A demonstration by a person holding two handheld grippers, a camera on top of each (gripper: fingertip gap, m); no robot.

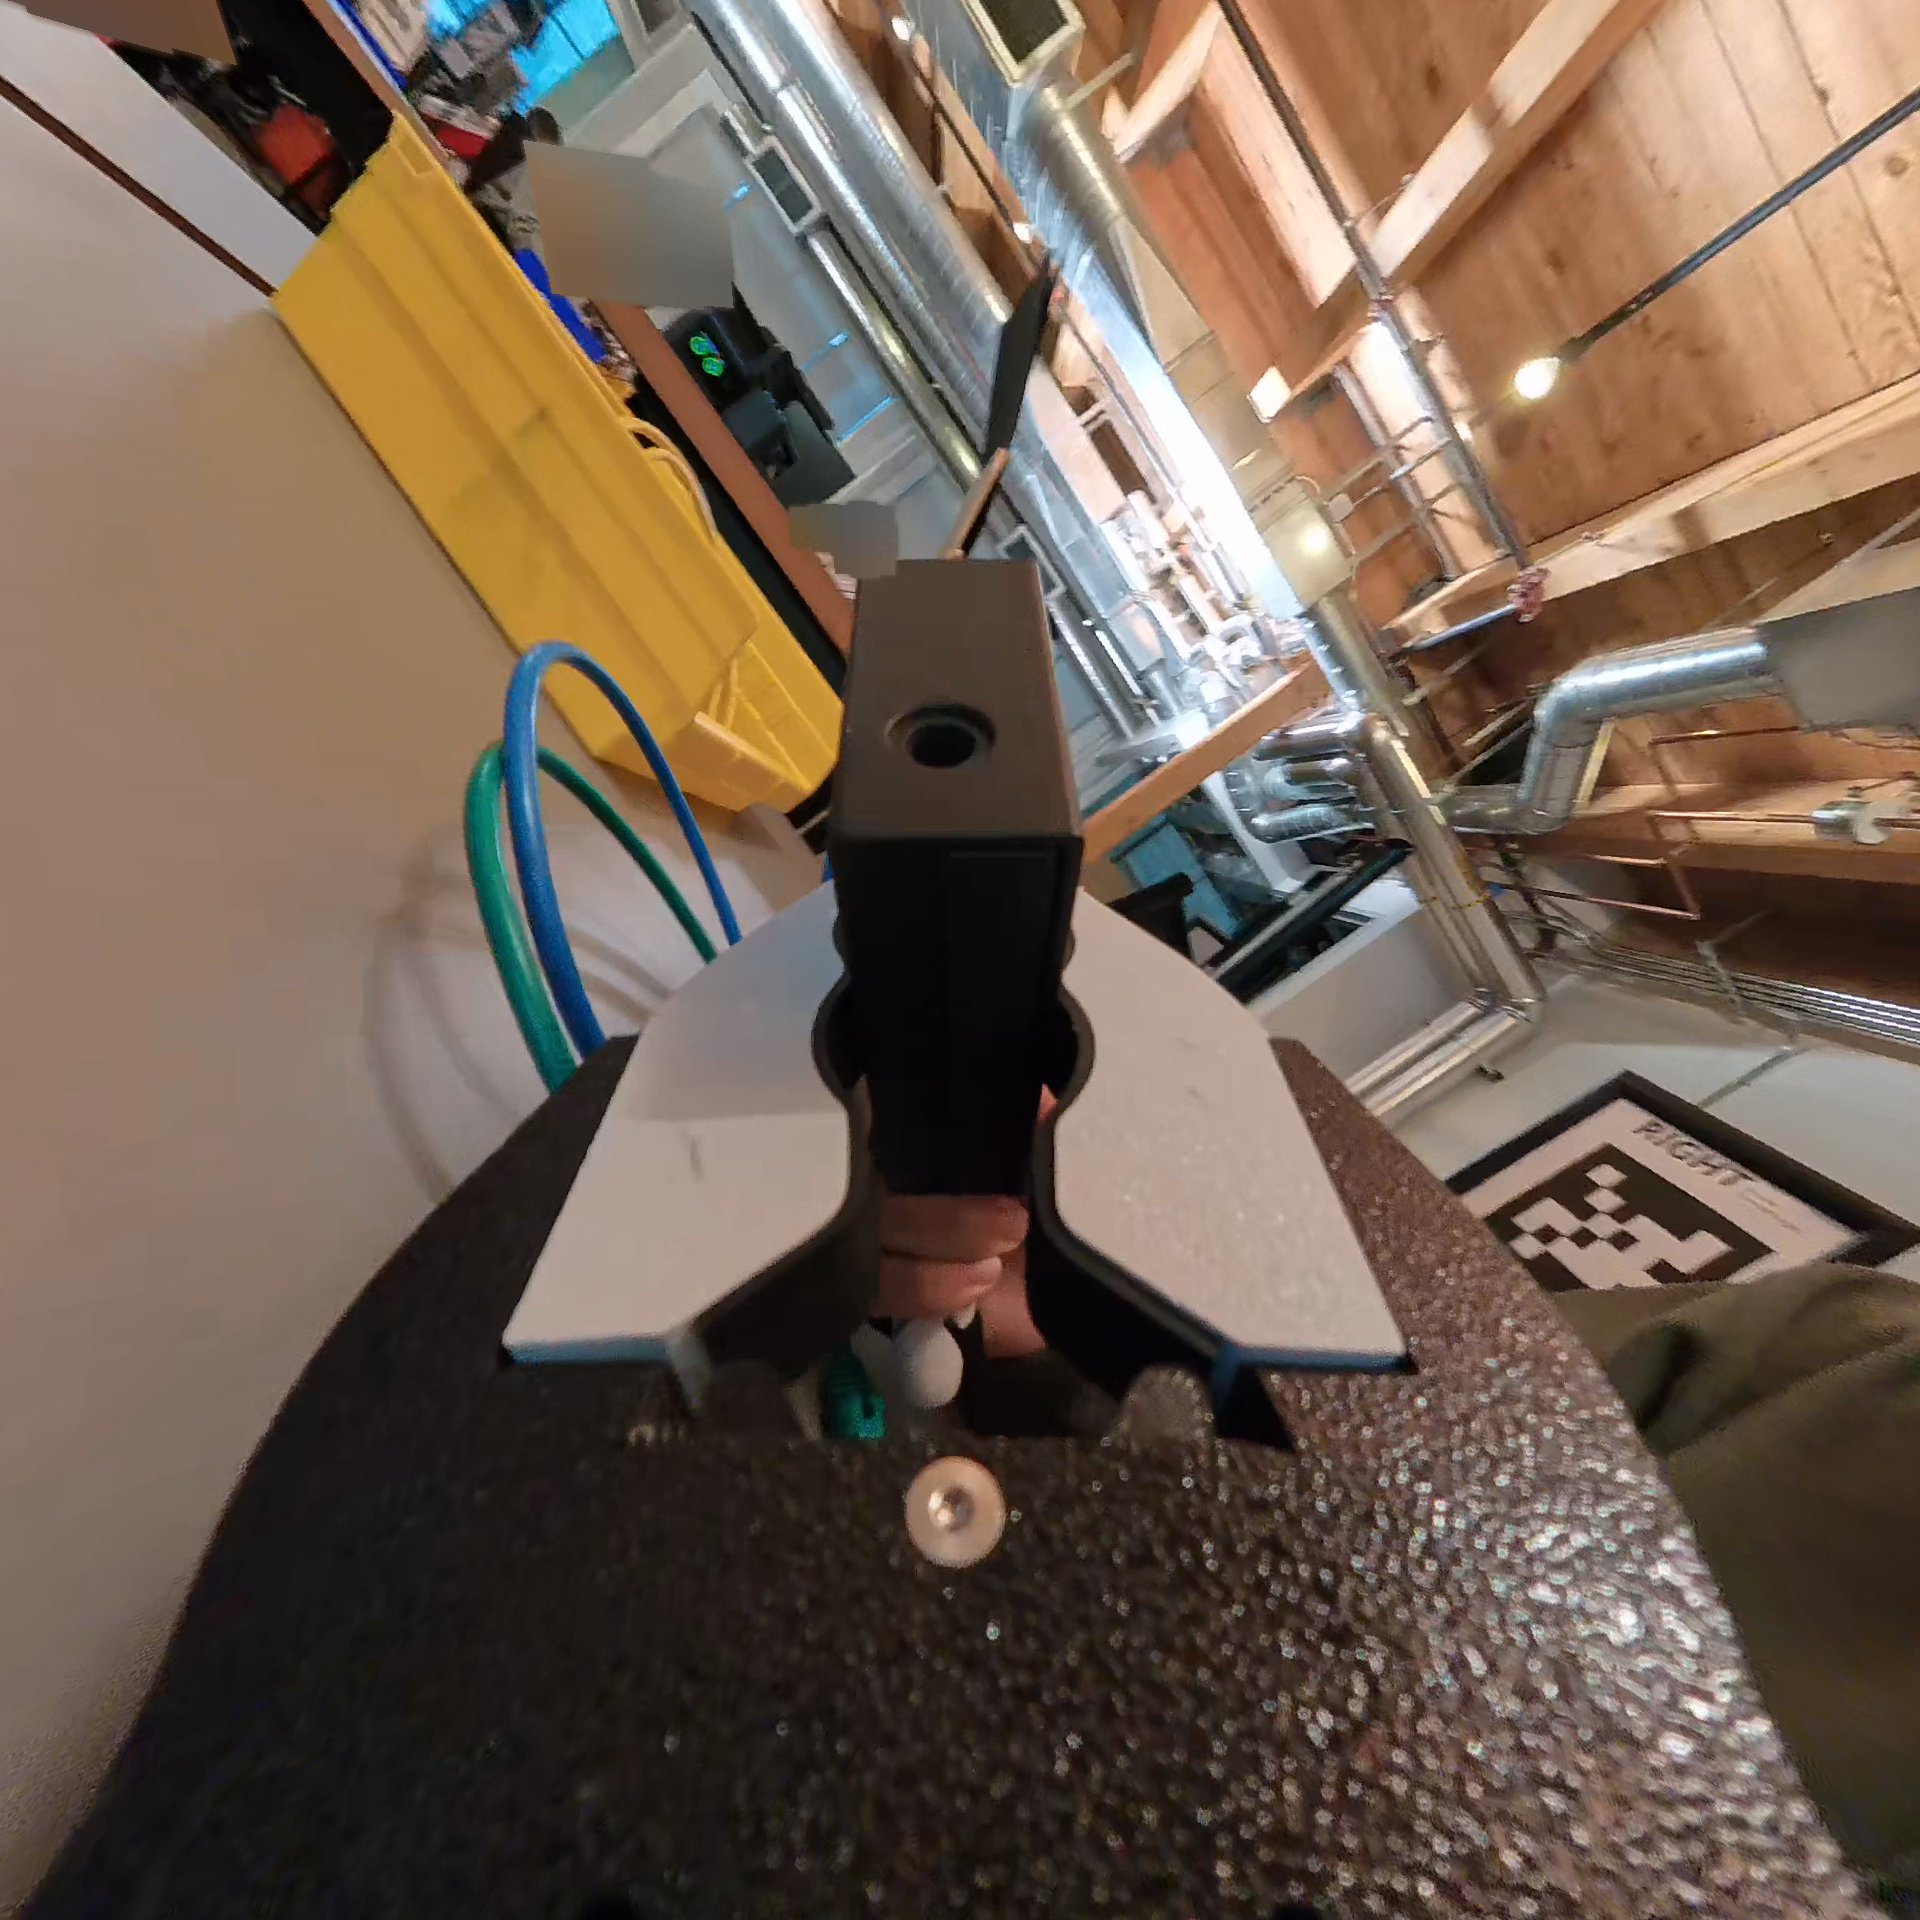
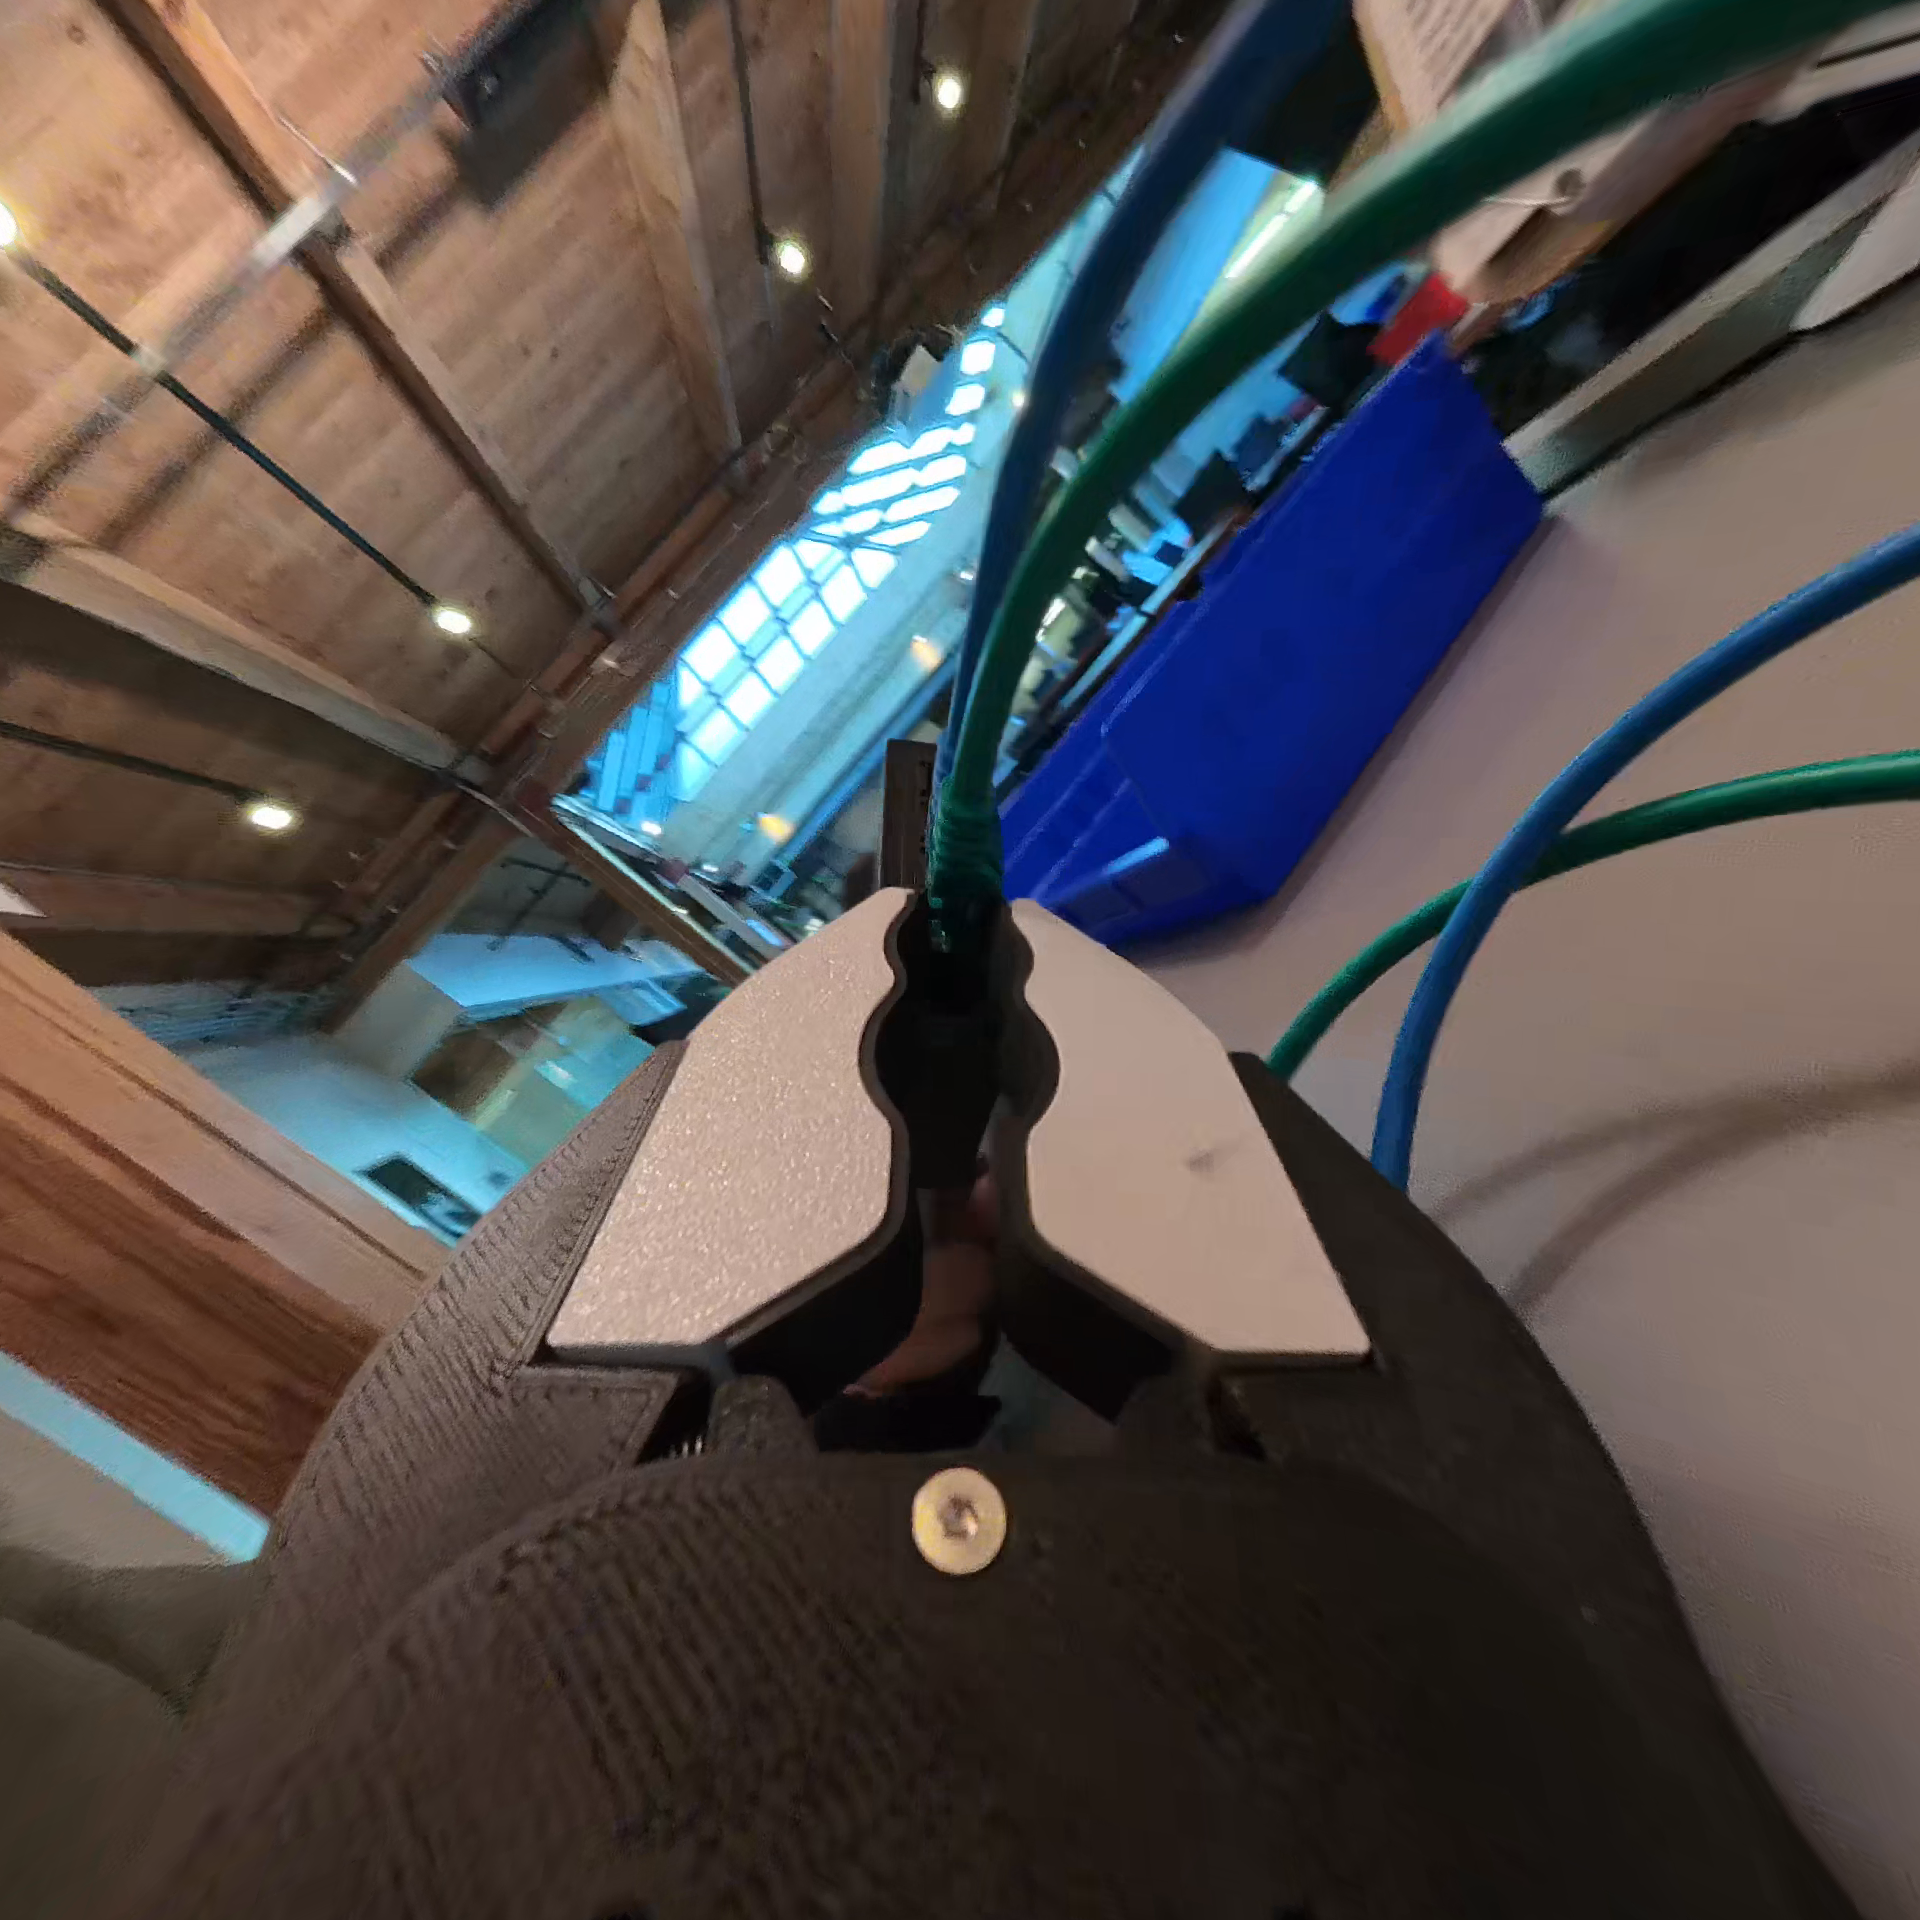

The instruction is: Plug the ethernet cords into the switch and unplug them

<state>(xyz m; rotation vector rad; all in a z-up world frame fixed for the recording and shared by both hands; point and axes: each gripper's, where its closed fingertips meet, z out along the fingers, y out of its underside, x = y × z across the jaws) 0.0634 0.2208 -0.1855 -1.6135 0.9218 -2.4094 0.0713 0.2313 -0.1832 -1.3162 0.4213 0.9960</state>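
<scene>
My left gripper [image 1: 951, 935] is shut on the black box-shaped switch [image 1: 951, 748] and holds it up off the table, end-on to the camera. The blue cord [image 1: 530, 790] and the green cord [image 1: 499, 914] loop up on its left. My right gripper [image 2: 958, 925] is shut on the plug end of the green cord [image 2: 961, 842], which runs up and to the right. A blue cord [image 2: 1060, 364] runs beside it. A black edge of the switch [image 2: 902, 800] shows just beyond the plug. Whether the plug sits in a port is hidden.
A yellow bin [image 1: 499, 416] stands on the beige table [image 1: 156, 727] behind the cords. A blue bin [image 2: 1299, 665] stands on the table in the right wrist view. A black-and-white marker plate [image 1: 1642, 1216] and an olive sleeve [image 1: 1766, 1371] are at lower right.
</scene>
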